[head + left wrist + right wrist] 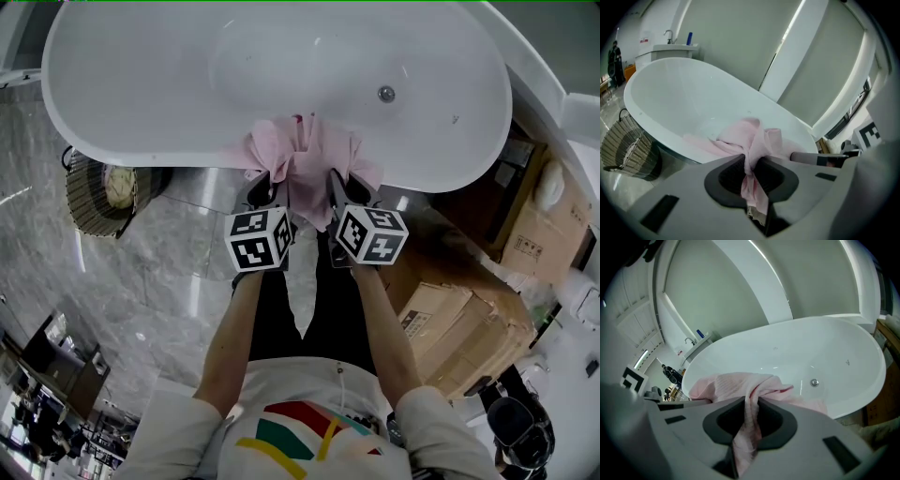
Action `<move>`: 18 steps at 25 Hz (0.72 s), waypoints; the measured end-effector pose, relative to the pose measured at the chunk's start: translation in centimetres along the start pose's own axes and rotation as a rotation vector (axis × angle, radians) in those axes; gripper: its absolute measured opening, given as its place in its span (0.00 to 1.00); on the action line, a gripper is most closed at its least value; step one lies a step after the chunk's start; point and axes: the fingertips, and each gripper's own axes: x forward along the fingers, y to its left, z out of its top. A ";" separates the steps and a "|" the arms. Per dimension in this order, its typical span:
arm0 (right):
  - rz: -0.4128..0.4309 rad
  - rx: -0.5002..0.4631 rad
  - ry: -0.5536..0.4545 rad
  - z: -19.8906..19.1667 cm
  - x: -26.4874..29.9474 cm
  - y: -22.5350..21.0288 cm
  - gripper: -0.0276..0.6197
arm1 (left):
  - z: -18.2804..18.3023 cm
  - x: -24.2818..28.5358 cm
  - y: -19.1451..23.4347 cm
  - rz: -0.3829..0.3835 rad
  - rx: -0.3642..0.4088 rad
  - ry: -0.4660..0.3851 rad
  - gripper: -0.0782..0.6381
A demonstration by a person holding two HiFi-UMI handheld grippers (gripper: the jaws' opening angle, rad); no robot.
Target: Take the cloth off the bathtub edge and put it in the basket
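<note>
A pink cloth (305, 150) is bunched over the near edge of the white bathtub (141, 161), with a pale strip hanging down between my arms. My left gripper (267, 185) is shut on the cloth's left side. My right gripper (342, 185) is shut on its right side. In the left gripper view the cloth (754, 136) runs pinched through the left gripper (751, 161). The right gripper view shows the cloth (736, 383) clamped in the right gripper (752, 404). The woven basket (98, 192) stands on the floor left of the tub, with something pale inside.
Cardboard boxes (450, 328) are stacked on the right, close to the tub's end. The tub's drain (385, 93) lies in its basin. The basket (628, 150) sits tight against the tub's outer wall. A grey marble floor (159, 281) lies below.
</note>
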 end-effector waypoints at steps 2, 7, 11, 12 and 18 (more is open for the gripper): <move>0.015 -0.022 -0.034 1.7 -1.1 1.2 0.15 | 1.6 -1.2 -0.4 -0.014 -0.015 -0.032 0.21; 0.046 -0.100 -0.135 7.7 -4.3 5.0 0.15 | 7.5 -5.2 -1.7 -0.042 -0.014 -0.152 0.21; 0.084 -0.190 -0.258 14.5 -7.2 8.9 0.15 | 14.6 -8.9 -3.0 -0.068 -0.003 -0.305 0.21; 0.093 -0.217 -0.291 16.2 -8.2 10.1 0.15 | 16.5 -10.0 -3.3 -0.075 0.005 -0.344 0.21; 0.142 -0.378 -0.493 26.5 -14.5 17.6 0.15 | 27.1 -17.8 -5.5 -0.110 0.061 -0.569 0.21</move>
